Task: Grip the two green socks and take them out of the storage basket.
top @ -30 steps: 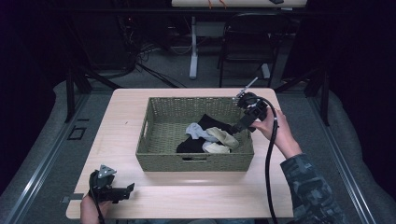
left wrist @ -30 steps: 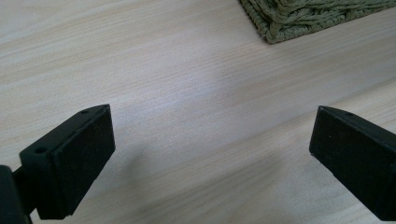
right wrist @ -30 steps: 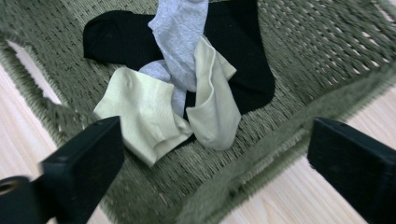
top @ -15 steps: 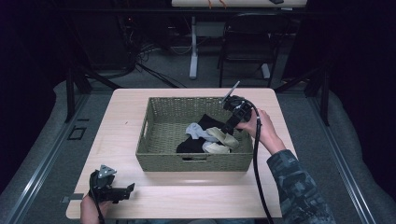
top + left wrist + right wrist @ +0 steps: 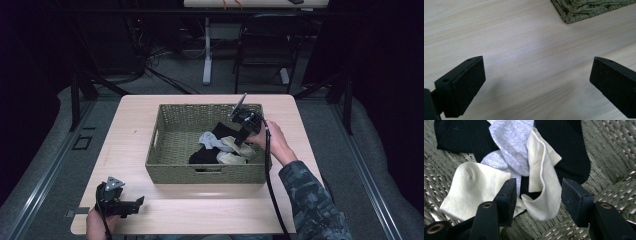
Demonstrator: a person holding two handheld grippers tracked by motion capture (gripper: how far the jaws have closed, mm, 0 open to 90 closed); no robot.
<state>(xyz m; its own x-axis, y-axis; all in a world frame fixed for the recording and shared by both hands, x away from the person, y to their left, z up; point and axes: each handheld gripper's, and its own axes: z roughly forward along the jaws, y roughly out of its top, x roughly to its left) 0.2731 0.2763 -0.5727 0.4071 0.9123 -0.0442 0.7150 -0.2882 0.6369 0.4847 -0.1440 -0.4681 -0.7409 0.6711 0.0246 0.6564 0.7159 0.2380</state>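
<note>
Over the right half of the green woven rectangular basket [image 5: 172,150] I'm holding my right gripper [image 5: 244,134], tilted down into it w/ its jaws spread apart, nothing between the pads yet. From the right gripper view, the jaws are straddling a folded cream sock [image 5: 541,182]; the sock isn't pinched, both pads are apart from it by a gap.

Counting what's in the basket: 2 cream socks, 1 light grey sock [image 5: 511,147], & black sock fabric [image 5: 571,147] underneath, can't tell if that's 1 or 2 pcs. The 2nd cream sock [image 5: 474,187] is lying flat just beside the left jaw, partly under the grey one. The grey sock is lying over the black fabric & touching both cream ones. In the high view the pile is sitting toward the basket's near right portion: grey [image 5: 210,140], cream [image 5: 232,150], black [image 5: 202,156].

1 basket is sitting mid-table on the pale wooden table [image 5: 130,120]. My right hand [image 5: 272,142] is reaching over the basket's right rim.

My left gripper [image 5: 131,203] is resting low at the near left corner of the table, well apart from the basket, jaws wide open & empty. In the left gripper view, bare tabletop [image 5: 529,50] is lying between the 2 pads, w/ a basket corner [image 5: 584,8] at the top.
</note>
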